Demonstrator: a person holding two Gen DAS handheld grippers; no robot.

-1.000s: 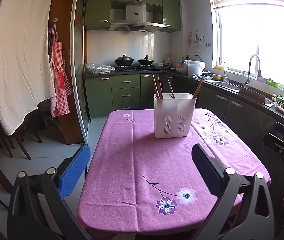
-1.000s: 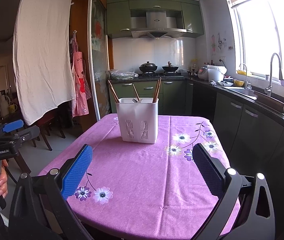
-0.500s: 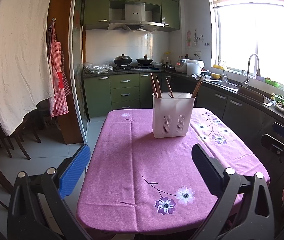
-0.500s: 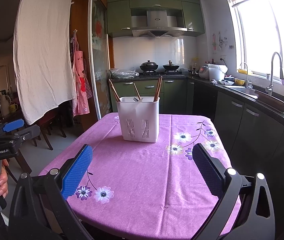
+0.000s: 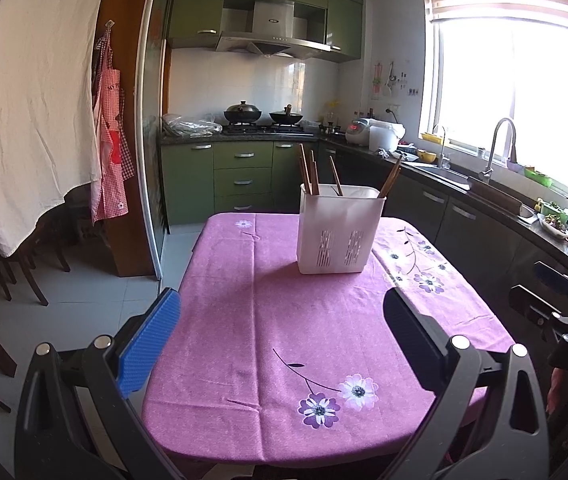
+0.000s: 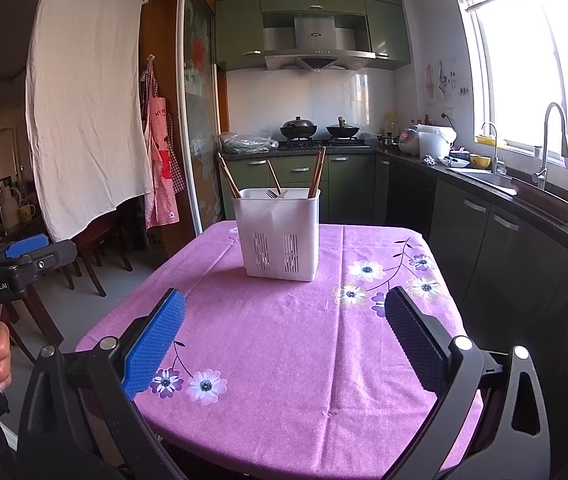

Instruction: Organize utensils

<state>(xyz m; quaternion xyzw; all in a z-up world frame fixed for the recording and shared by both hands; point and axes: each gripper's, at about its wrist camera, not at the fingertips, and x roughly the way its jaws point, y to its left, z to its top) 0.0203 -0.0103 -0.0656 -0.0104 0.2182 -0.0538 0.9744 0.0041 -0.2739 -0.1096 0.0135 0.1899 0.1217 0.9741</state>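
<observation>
Both grippers, left gripper (image 5: 280,336) and right gripper (image 6: 284,336), jaws spread, empty; clumsy reach could tip holder (image 6: 277,234) at 12 o'clock, spilling chopsticks (image 6: 317,172).

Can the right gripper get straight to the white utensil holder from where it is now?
Probably yes. The right gripper is open and empty, and only bare purple tablecloth lies between it and the white utensil holder, which stands alone on the table. The chopsticks sticking out the top are the only crowding.

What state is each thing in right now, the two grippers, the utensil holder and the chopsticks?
Left gripper: open, empty.
Right gripper: open, empty.
White utensil holder: upright on the purple tablecloth.
Chopsticks: standing tilted in the holder.
Fork: in the holder, tines up.
</observation>
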